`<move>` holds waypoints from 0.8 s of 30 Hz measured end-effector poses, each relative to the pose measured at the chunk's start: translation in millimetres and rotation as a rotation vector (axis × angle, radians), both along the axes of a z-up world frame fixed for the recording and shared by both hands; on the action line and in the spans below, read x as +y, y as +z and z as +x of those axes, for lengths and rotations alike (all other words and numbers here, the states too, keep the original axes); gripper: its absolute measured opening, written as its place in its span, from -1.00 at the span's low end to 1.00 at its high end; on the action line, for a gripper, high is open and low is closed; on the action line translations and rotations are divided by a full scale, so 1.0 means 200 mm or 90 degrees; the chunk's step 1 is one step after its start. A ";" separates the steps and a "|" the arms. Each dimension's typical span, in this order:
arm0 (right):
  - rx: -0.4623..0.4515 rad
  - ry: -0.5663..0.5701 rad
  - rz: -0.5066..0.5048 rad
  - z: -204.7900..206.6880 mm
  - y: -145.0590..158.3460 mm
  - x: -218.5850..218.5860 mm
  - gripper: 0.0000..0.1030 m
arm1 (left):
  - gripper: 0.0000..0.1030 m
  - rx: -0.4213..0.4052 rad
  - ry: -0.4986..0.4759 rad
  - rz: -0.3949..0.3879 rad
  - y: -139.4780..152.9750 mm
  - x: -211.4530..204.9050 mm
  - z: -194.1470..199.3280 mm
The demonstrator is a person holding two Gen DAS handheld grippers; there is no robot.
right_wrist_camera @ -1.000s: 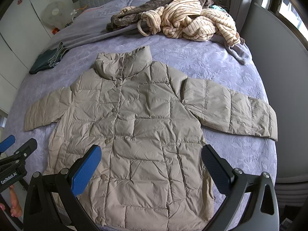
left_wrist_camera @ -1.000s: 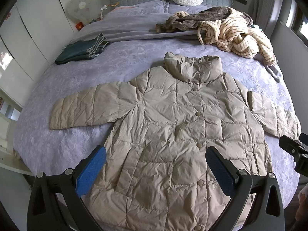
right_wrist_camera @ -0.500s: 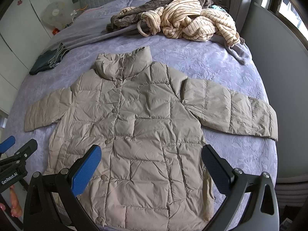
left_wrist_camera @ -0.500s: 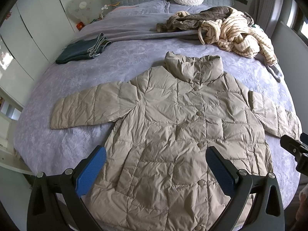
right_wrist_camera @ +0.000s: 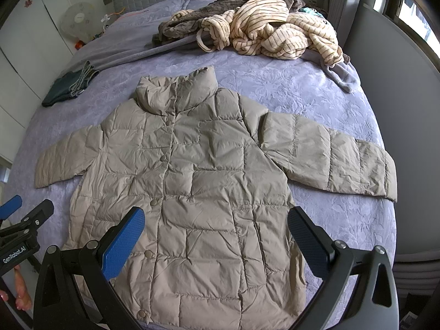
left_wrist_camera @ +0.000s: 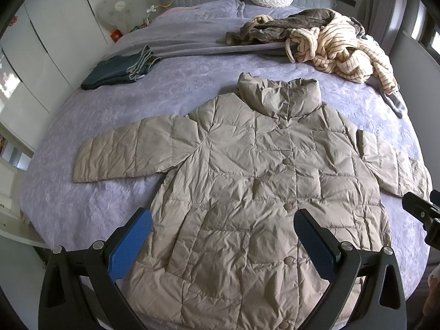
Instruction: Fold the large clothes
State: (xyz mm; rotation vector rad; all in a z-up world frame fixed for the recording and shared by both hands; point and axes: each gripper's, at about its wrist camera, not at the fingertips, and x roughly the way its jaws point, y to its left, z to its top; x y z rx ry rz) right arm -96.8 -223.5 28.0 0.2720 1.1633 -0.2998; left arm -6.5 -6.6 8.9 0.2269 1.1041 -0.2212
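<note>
Left wrist view: left gripper [left_wrist_camera: 222,243] above the hem of the coat [left_wrist_camera: 255,192], jaws spread wide, holding nothing. Coat spread flat, buttoned side up, on the bed [left_wrist_camera: 115,110], sleeves out. Best to start with the sleeve [left_wrist_camera: 123,150] left of the coat's body: pinch at the cuff, fold across.

Right wrist view: right gripper [right_wrist_camera: 216,238] likewise wide apart, empty, above the hem. Other sleeve [right_wrist_camera: 332,159] right of the body; take by the cuff, keep the padding smooth.

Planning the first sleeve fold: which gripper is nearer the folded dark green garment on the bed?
Left. The left gripper hovers over the coat's hem on the folded dark green garment's side; the right gripper sits farther toward the opposite sleeve.
</note>
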 end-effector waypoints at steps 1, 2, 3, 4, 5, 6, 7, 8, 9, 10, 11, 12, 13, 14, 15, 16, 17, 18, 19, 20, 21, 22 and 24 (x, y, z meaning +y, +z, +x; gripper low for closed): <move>0.000 0.000 0.000 0.00 0.00 0.00 1.00 | 1.00 0.000 0.000 0.000 0.00 0.00 0.00; 0.000 0.001 0.000 0.00 -0.01 0.00 1.00 | 1.00 0.000 0.000 0.000 0.00 0.00 0.00; 0.001 0.001 0.001 0.00 -0.01 0.00 1.00 | 1.00 0.000 0.000 0.000 0.00 0.00 0.00; 0.000 0.001 0.000 0.00 -0.01 0.00 1.00 | 1.00 0.000 0.000 0.000 0.00 0.00 0.00; 0.000 0.000 0.000 0.00 -0.01 0.00 1.00 | 1.00 -0.001 0.001 0.000 0.00 0.00 0.00; 0.000 0.001 -0.001 0.01 -0.01 0.00 1.00 | 1.00 0.000 0.000 0.000 0.00 0.00 0.00; 0.000 0.000 0.000 0.00 -0.01 0.00 1.00 | 1.00 0.000 0.000 0.000 0.00 0.00 0.00; 0.000 0.000 0.000 0.00 -0.01 0.00 1.00 | 1.00 0.000 0.000 0.000 0.00 0.00 0.00; 0.000 0.000 0.000 0.00 -0.01 0.00 1.00 | 1.00 0.001 0.000 0.000 0.00 0.00 0.00; 0.001 0.000 0.000 0.00 -0.01 0.00 1.00 | 1.00 0.001 0.000 0.001 0.00 0.00 0.00; 0.001 0.000 0.000 0.00 -0.01 0.00 1.00 | 1.00 0.000 0.000 0.001 0.00 0.00 0.00; 0.000 0.000 0.000 0.00 -0.01 0.00 1.00 | 1.00 0.000 0.000 0.000 0.00 0.00 0.00; 0.000 0.000 0.000 0.00 -0.01 0.00 1.00 | 1.00 0.000 0.000 0.000 0.00 0.00 0.00; 0.000 0.000 -0.001 0.00 -0.01 0.00 1.00 | 1.00 0.000 0.000 0.001 0.00 0.00 0.00; 0.000 0.000 0.000 0.00 -0.01 0.00 1.00 | 1.00 0.000 0.000 0.001 0.00 0.00 0.00; 0.000 0.001 -0.001 0.00 -0.01 0.00 1.00 | 1.00 0.000 0.000 0.000 0.00 0.00 0.00; 0.000 0.000 -0.001 0.00 -0.01 0.00 1.00 | 1.00 0.000 0.000 0.001 0.00 0.00 0.00; 0.000 0.001 0.000 0.00 -0.01 0.00 1.00 | 1.00 0.000 0.000 0.001 0.00 0.00 0.00; 0.000 0.001 0.000 0.01 -0.01 0.00 1.00 | 1.00 0.000 0.000 0.001 0.00 0.00 0.00; 0.000 0.000 0.000 0.00 -0.01 0.00 1.00 | 1.00 0.000 0.000 0.001 0.00 0.00 0.00; 0.000 0.000 0.000 0.00 -0.01 0.00 1.00 | 1.00 0.001 0.000 0.001 0.00 0.00 0.00; 0.000 0.001 0.000 0.01 -0.01 0.00 1.00 | 1.00 0.001 0.000 0.001 0.00 0.00 0.00; 0.000 0.000 0.000 0.00 -0.01 0.01 1.00 | 1.00 0.000 0.000 0.001 0.00 0.00 0.00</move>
